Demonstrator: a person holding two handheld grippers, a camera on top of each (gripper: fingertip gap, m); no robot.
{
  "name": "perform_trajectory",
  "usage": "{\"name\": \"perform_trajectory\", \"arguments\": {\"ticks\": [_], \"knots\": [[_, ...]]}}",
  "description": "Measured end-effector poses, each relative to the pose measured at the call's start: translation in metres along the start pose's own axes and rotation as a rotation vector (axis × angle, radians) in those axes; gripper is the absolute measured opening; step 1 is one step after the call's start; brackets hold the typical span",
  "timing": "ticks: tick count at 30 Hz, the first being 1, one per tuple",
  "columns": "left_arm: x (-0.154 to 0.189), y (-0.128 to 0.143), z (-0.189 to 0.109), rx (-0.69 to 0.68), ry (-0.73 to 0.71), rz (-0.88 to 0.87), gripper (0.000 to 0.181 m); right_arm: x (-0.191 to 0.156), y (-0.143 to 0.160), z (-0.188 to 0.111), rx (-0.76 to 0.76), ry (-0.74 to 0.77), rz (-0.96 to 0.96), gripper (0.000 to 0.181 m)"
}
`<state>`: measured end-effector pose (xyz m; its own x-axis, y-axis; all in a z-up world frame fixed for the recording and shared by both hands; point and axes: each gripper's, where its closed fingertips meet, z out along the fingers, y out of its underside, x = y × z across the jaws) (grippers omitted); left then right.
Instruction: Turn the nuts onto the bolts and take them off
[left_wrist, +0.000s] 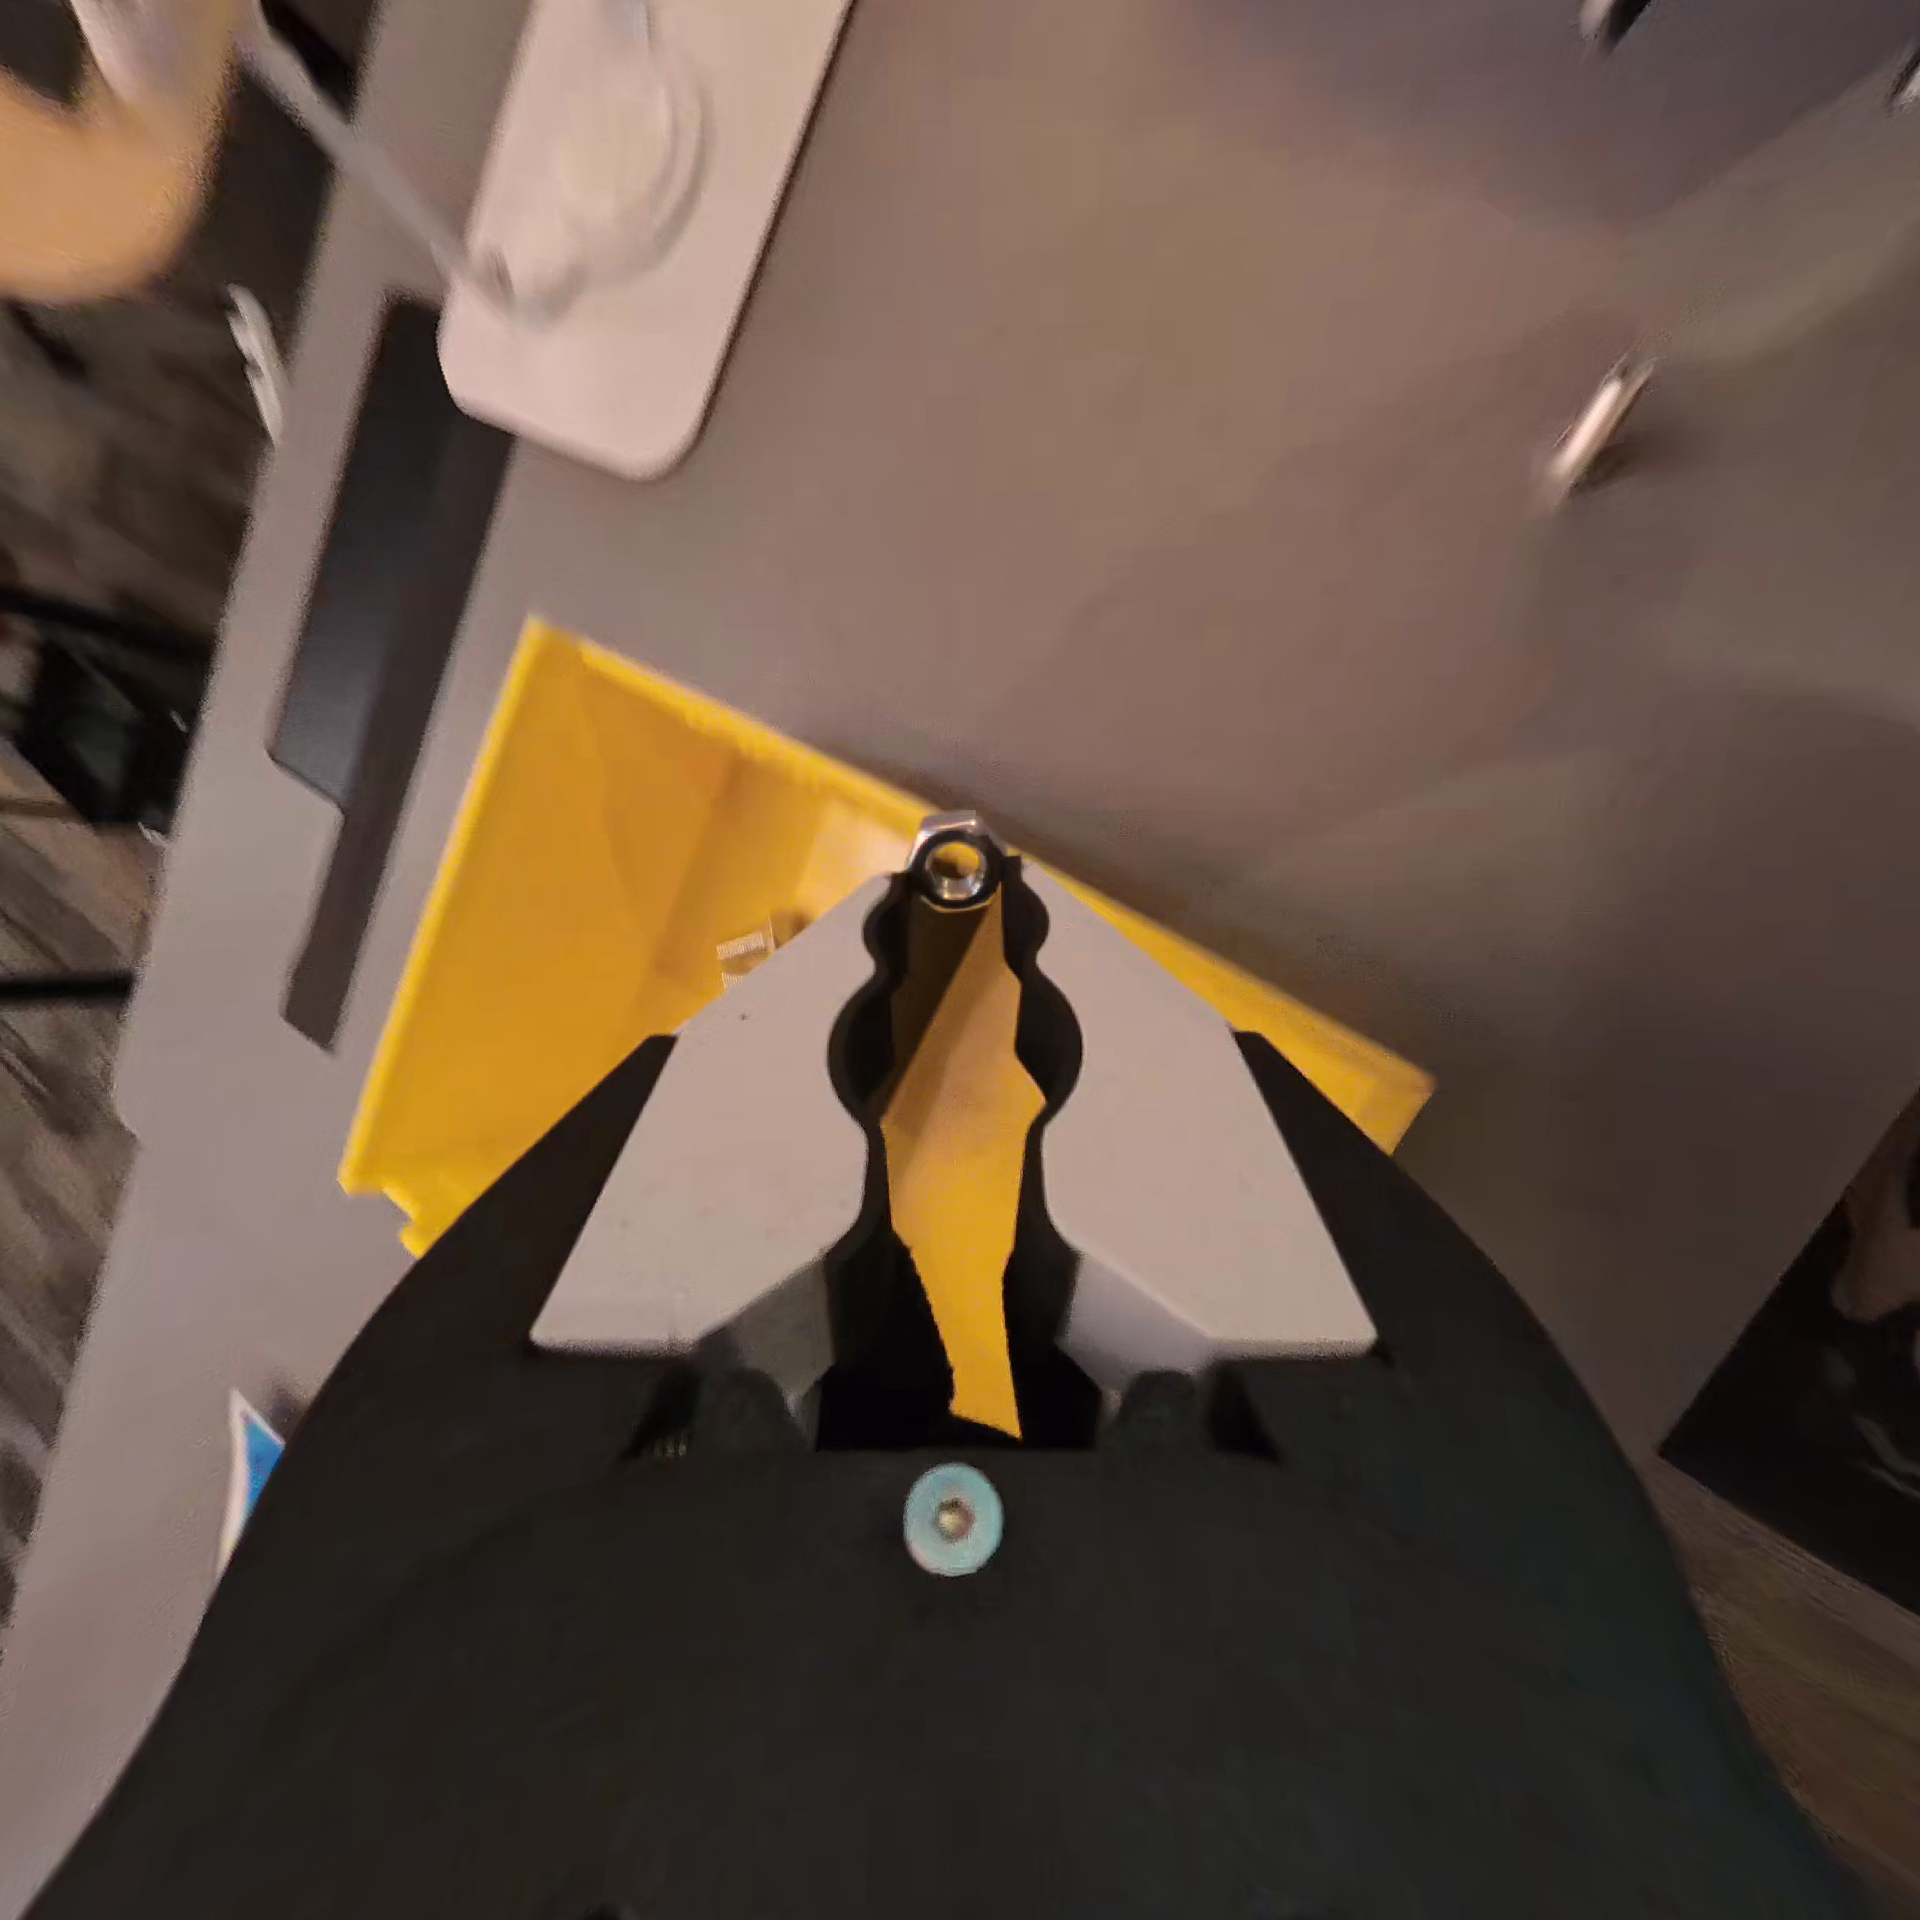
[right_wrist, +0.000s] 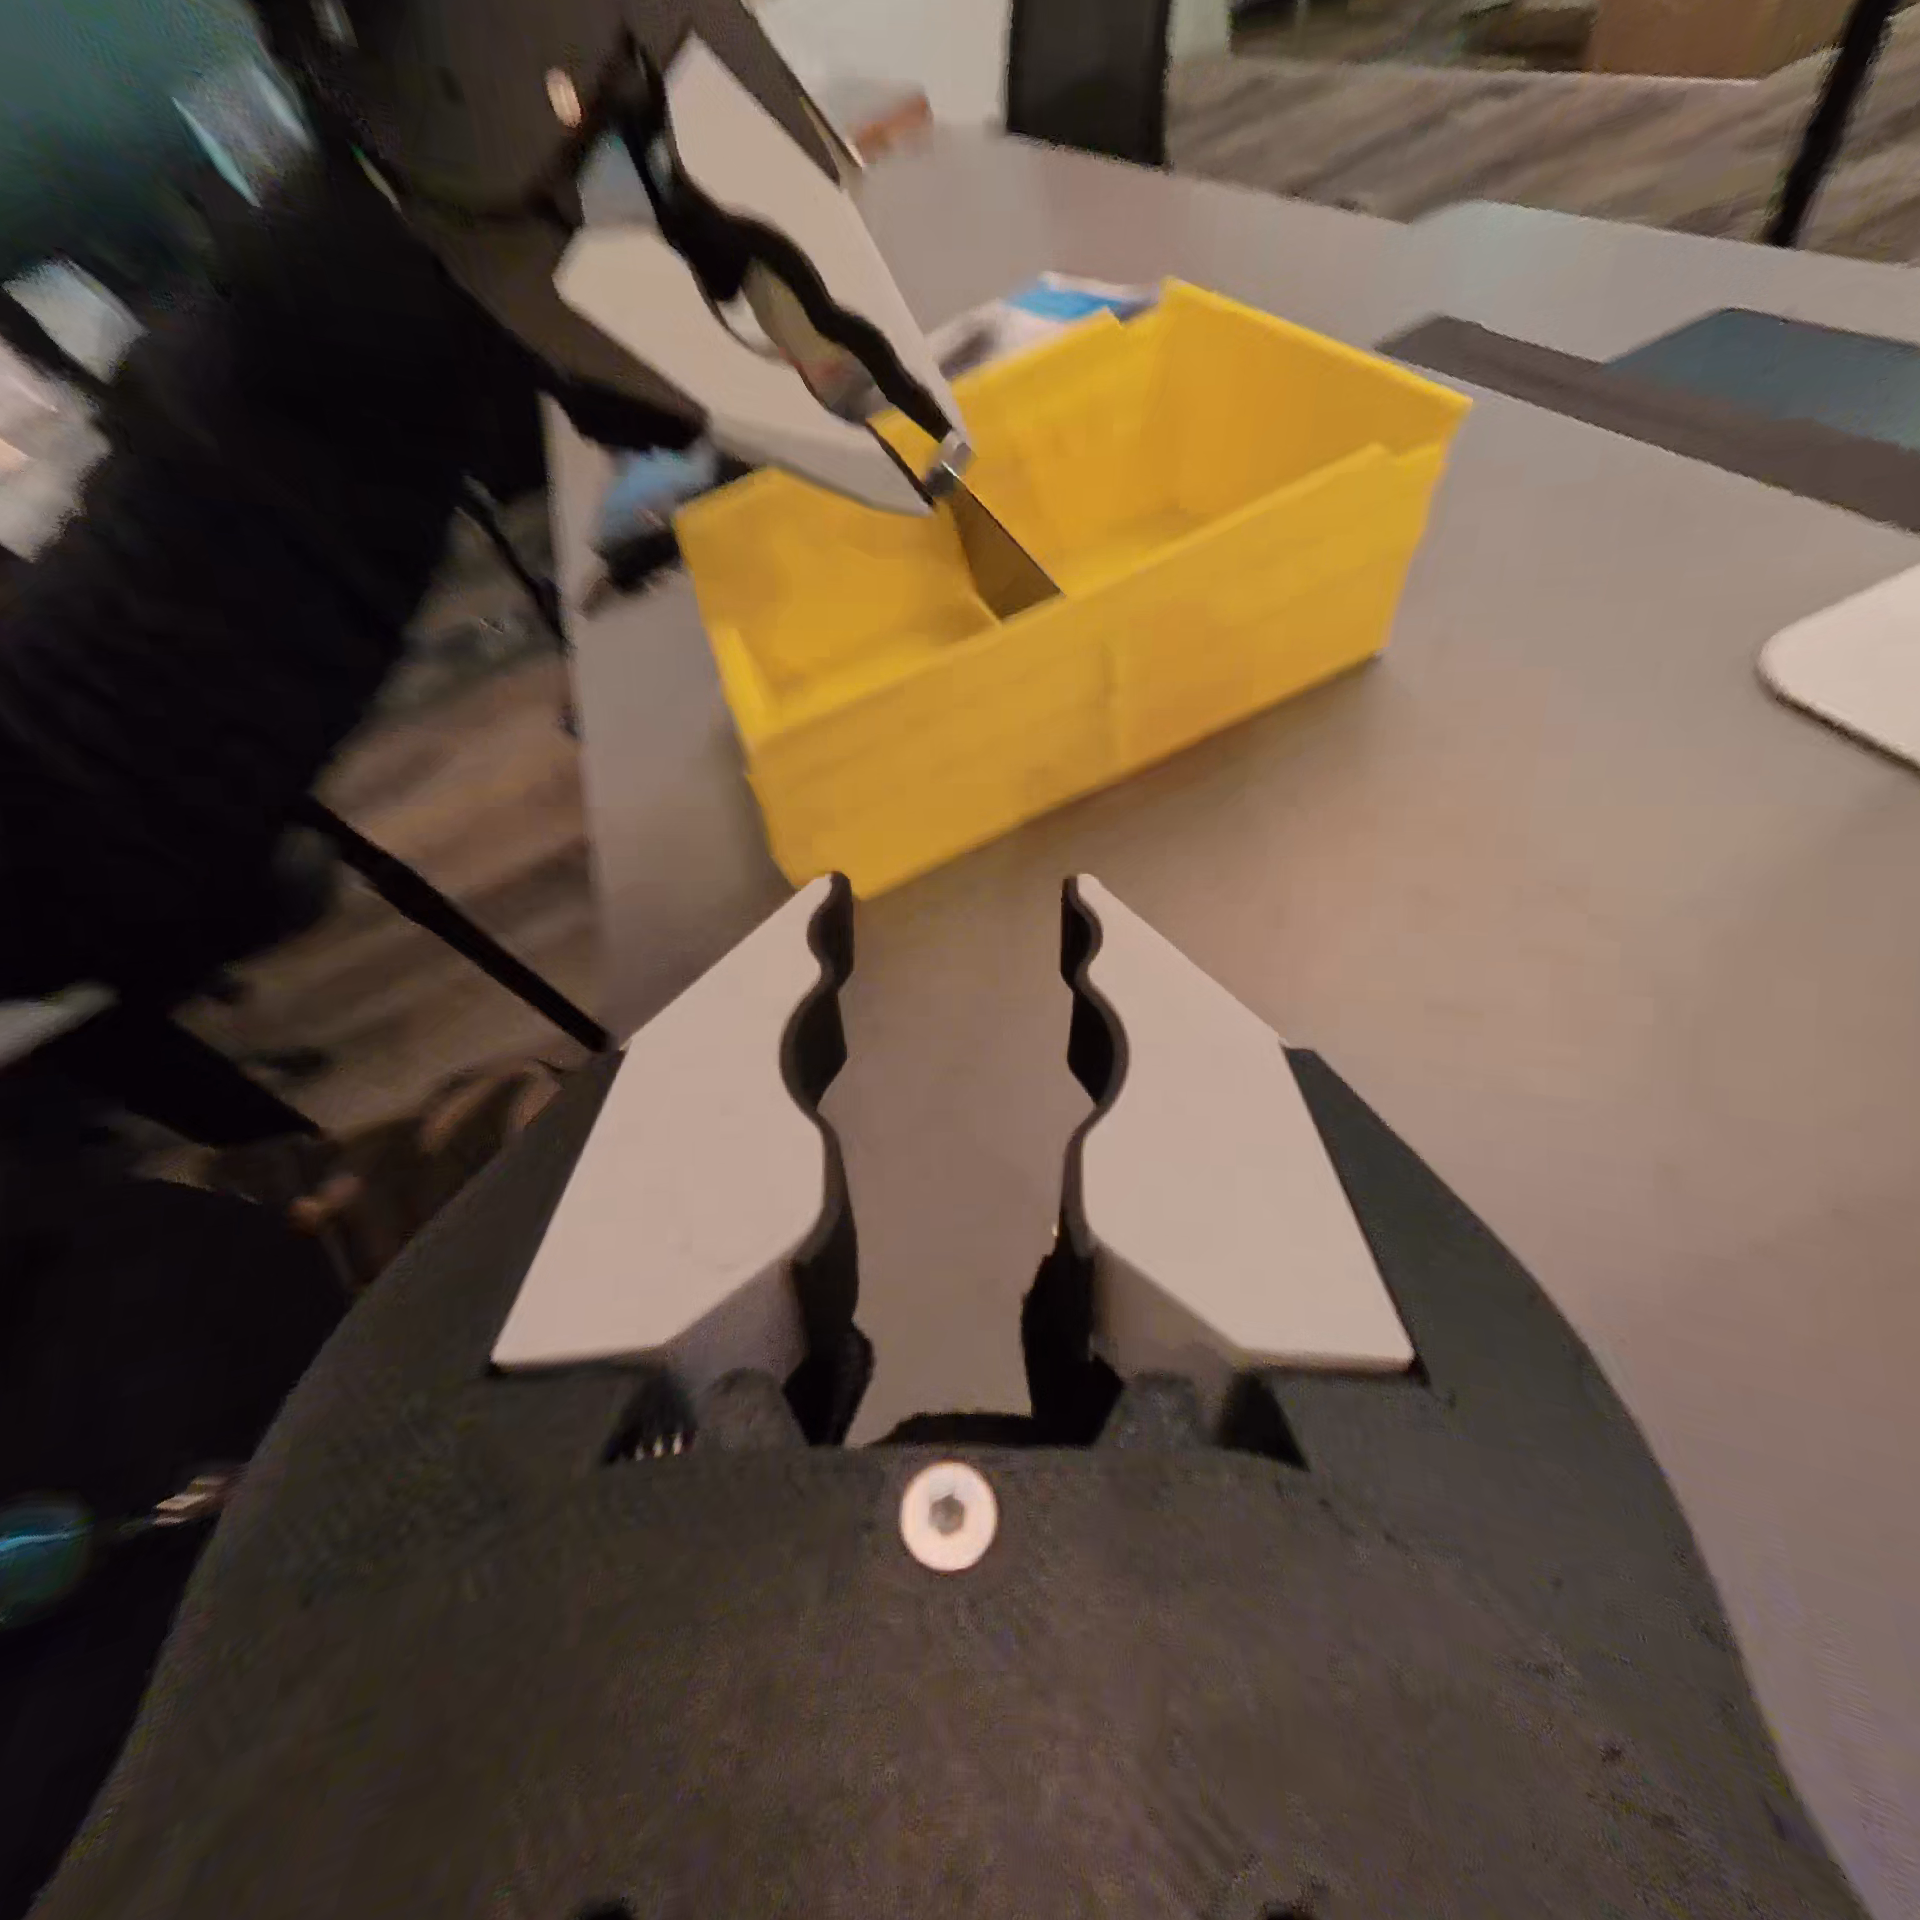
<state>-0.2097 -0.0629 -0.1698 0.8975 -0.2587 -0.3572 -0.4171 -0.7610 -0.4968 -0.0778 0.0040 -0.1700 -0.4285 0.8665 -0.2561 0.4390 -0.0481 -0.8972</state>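
The left tongs (right_wrist: 940, 473) pinch a silver hex nut (left_wrist: 954, 864) at their tips, above the yellow divided bin (right_wrist: 1049, 727) on the grey bench (right_wrist: 1455, 987) — the right tongs (right_wrist: 956, 899) gape empty, just before the bin.

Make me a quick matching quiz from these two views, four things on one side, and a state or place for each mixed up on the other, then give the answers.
Things:
1. left gripper
2. right gripper
3. nut
4. yellow bin

States or places:
A. open, holding nothing
B. resting on the grey table
C. shut on a small metal part
D. pinched at the fingertips, above the bin

Pairs: 1-C, 2-A, 3-D, 4-B
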Motion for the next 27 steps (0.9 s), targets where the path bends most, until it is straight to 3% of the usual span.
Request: {"name": "perform_trajectory", "arguments": {"ticks": [6, 11, 19, 27], "knots": [[0.035, -0.086, -0.024, 0.287, -0.049, 0.168, 0.016, -0.024, -0.032, -0.013, 0.234, -0.289, 0.264, 0.039], [0.068, -0.133, -0.044, 0.476, -0.029, 0.223, 0.016, -0.033, -0.053, -0.03, 0.379, -0.454, 0.372, 0.038], [0.101, -0.163, -0.057, 0.618, 0.018, 0.268, 0.016, -0.046, -0.07, -0.051, 0.485, -0.644, 0.436, 0.037], [0.106, -0.172, -0.066, 0.648, -0.089, 0.359, 0.015, -0.057, -0.074, -0.058, 0.509, -0.778, 0.501, 0.027]]}}
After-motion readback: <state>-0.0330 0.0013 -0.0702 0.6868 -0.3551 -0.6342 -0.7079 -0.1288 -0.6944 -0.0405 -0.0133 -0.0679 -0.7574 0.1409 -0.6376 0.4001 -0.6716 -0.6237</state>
